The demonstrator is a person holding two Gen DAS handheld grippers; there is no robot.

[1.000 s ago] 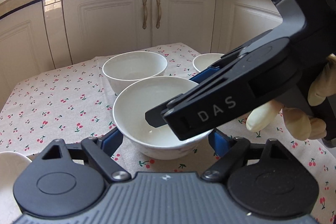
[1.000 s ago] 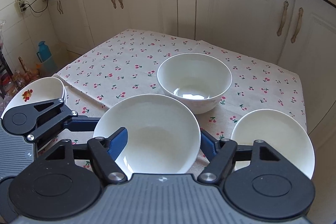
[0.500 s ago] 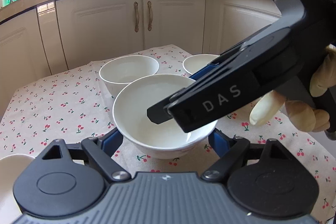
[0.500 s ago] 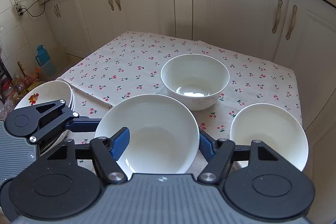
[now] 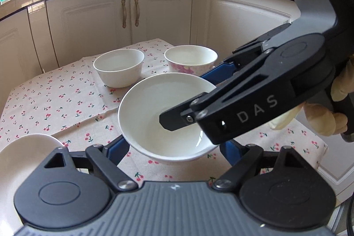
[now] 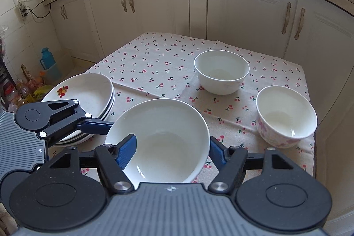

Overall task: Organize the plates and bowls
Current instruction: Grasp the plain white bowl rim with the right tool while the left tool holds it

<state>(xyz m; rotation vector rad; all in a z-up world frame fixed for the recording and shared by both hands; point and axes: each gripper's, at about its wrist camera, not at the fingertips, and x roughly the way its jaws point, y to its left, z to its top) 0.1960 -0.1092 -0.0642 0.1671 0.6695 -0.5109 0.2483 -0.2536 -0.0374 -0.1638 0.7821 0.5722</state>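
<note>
A wide white bowl (image 5: 163, 118) is held lifted above the cherry-print tablecloth (image 5: 55, 98). My left gripper (image 5: 174, 147) has its fingers on both sides of the bowl. My right gripper (image 6: 172, 147) grips the same bowl (image 6: 163, 138), one finger (image 6: 127, 148) inside the rim and the other outside. The right gripper also shows in the left wrist view (image 5: 232, 112). A plain white bowl (image 6: 221, 72) and a pink-flowered bowl (image 6: 285, 116) stand on the cloth beyond. A stack of plates (image 6: 88, 94) with a fruit print sits at the left.
White kitchen cabinets (image 6: 243, 14) run behind the small table. The table's right edge (image 6: 309, 116) is close to the flowered bowl. A blue bottle (image 6: 47, 59) and bags stand on the floor at the left.
Both grippers have lifted the wide bowl up and back from the table. The two other bowls now sit farther off and lower in view.
</note>
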